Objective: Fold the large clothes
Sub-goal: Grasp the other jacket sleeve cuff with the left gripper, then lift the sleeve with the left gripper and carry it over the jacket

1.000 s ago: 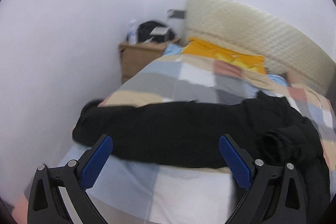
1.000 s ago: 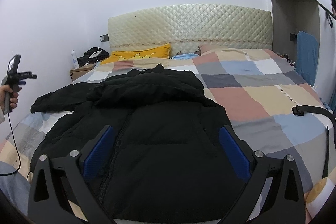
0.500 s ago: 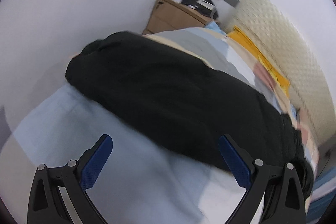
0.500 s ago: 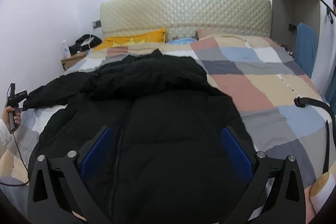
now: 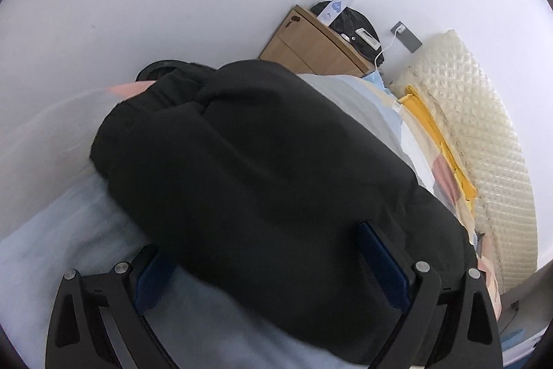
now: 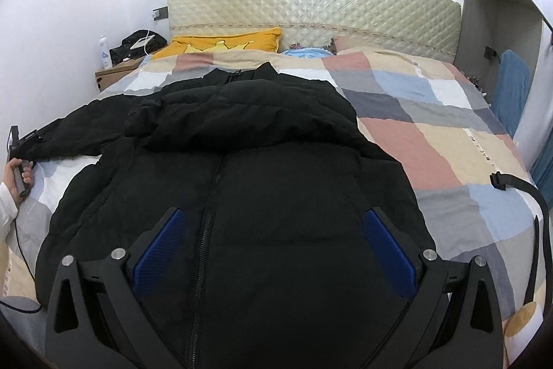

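**Inspector:** Two grippers on record. The left gripper (image 5: 273, 261) has its jaws wide apart, astride the sleeve (image 5: 262, 161) of the black puffer jacket (image 6: 242, 182). The left blue pad (image 5: 152, 275) sits half under the sleeve's edge and the right pad lies on top of the fabric; neither presses it.

**Clerk:** And the right gripper?

**Inspector:** The right gripper (image 6: 273, 251) is above the jacket's lower front with its jaws spread and nothing between them. Whether its pads touch the fabric I cannot tell.

**Clerk:** Position of the garment?

**Inspector:** It lies front up on the checked bedspread (image 6: 432, 134), zipper closed, collar toward the headboard (image 6: 311, 2), hem at the foot edge of the bed. One sleeve runs out to the bed's left edge, where the cuff is bunched. The hem is cut off by the frame and by the gripper body. The other sleeve is hidden, possibly folded beneath the hood or body.

**Clerk:** Anything at the margins?

**Inspector:** In the right wrist view a hand (image 6: 17, 177) holds the left gripper's handle at the bed's left edge; only a white sleeve cuff of the person shows. A black strap (image 6: 518, 185) lies at the bed's right edge, its far end out of frame. A yellow pillow (image 6: 224, 42) lies against the headboard, and a nightstand (image 5: 311, 44) with a bottle (image 5: 340, 4) stands at the head corner.
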`<state>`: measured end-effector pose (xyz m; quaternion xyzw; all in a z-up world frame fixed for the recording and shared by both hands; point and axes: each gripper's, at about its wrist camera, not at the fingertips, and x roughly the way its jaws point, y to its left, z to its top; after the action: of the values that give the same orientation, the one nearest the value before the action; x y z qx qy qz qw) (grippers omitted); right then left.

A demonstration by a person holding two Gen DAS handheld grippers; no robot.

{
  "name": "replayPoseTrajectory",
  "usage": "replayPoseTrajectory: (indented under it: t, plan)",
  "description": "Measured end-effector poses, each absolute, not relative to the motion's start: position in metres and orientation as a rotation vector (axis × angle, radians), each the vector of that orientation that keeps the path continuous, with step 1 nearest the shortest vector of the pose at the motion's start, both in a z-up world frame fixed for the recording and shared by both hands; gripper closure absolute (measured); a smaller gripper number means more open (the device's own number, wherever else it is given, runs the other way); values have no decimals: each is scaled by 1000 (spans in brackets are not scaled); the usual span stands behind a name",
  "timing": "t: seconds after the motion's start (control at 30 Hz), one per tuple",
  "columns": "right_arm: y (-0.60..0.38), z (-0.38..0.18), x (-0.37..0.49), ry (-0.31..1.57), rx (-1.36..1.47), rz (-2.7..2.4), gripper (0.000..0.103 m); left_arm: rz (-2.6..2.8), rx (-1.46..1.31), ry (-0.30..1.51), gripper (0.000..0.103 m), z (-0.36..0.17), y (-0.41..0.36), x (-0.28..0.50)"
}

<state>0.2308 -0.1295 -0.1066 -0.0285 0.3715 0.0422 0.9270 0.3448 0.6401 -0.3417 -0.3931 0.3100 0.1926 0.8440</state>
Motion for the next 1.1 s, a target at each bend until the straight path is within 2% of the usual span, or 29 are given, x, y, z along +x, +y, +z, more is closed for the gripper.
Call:
replayPoseTrajectory:
  t: [0.07, 0.13, 0.17, 0.27, 0.33, 0.4, 0.63, 1.1]
  plan:
    - [-128, -106, 231, 761, -56, 90, 1, 409, -838, 640, 9, -340, 644, 348]
    - [-129, -106, 230, 766, -46, 99, 1, 424, -858, 624, 28, -338, 650, 347]
    - [-129, -106, 229, 773, -43, 103, 1, 423, -866, 620, 32, -338, 652, 347]
    - [-135, -102, 226, 768, -48, 93, 1, 397, -825, 652, 56, -328, 655, 354]
    - [-141, -97, 223, 759, -29, 92, 1, 408, -788, 652, 75, -312, 654, 354]
    - [-145, -94, 220, 758, -14, 95, 1, 412, -793, 628, 81, -298, 654, 348]
    - [-149, -84, 208, 718, -29, 130, 1, 459, -740, 554, 89, -235, 631, 333]
    - [-176, -78, 186, 666, 17, 194, 1, 447, -595, 457, 93, -102, 550, 320]
